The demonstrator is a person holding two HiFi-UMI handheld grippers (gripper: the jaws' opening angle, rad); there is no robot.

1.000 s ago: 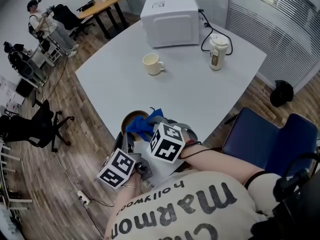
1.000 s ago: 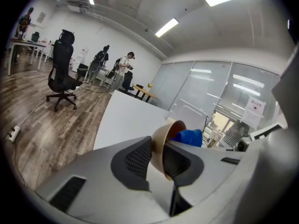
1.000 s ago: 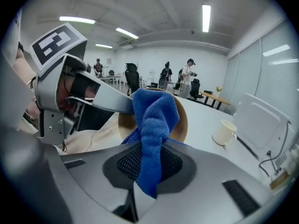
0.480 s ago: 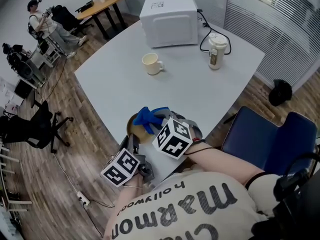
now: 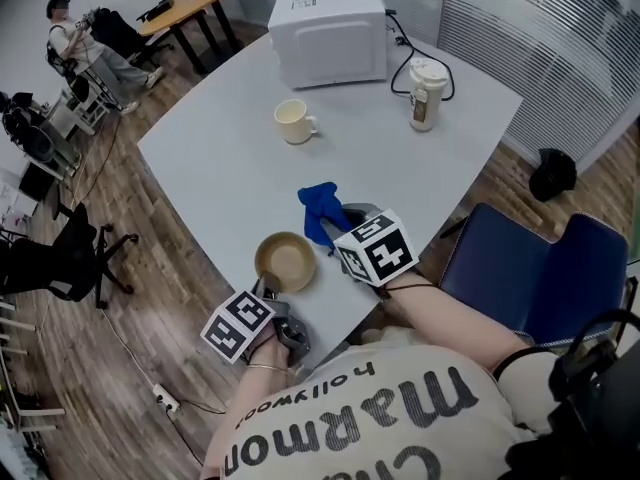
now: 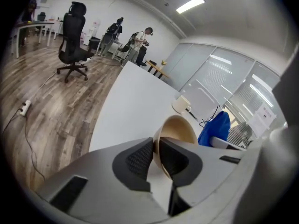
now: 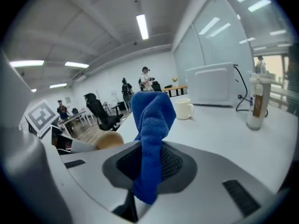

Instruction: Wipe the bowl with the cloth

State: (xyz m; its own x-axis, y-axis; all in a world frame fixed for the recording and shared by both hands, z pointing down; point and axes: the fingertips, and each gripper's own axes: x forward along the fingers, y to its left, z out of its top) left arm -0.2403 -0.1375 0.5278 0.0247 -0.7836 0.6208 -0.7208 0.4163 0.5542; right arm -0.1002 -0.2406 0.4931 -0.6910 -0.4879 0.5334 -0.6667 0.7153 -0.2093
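**Bowl pinched at the rim, cloth held beside it**

The tan bowl [image 5: 286,261] sits near the desk's [image 5: 220,158] near edge, close to the person. The left gripper [image 6: 156,153] reaches it from the near side, and its jaws have just been closing. The bowl's wall stands between them, one pad inside and one outside, clamped on the near rim. In the left gripper view the bowl appears tipped on its side, its hollow facing away.

Just beyond the bowl and to its right, the right gripper [image 5: 337,220] has its jaws pressed together on the blue cloth [image 7: 152,120]. The cloth stands up in a bunch above the pads, clear of the bowl.

Farther beyond the bowl stands a cream mug [image 5: 292,121]. Past that, at the desk's far edge, stands a white microwave [image 5: 328,28]. A lidded cup [image 5: 424,93] stands beyond the bowl to the right.
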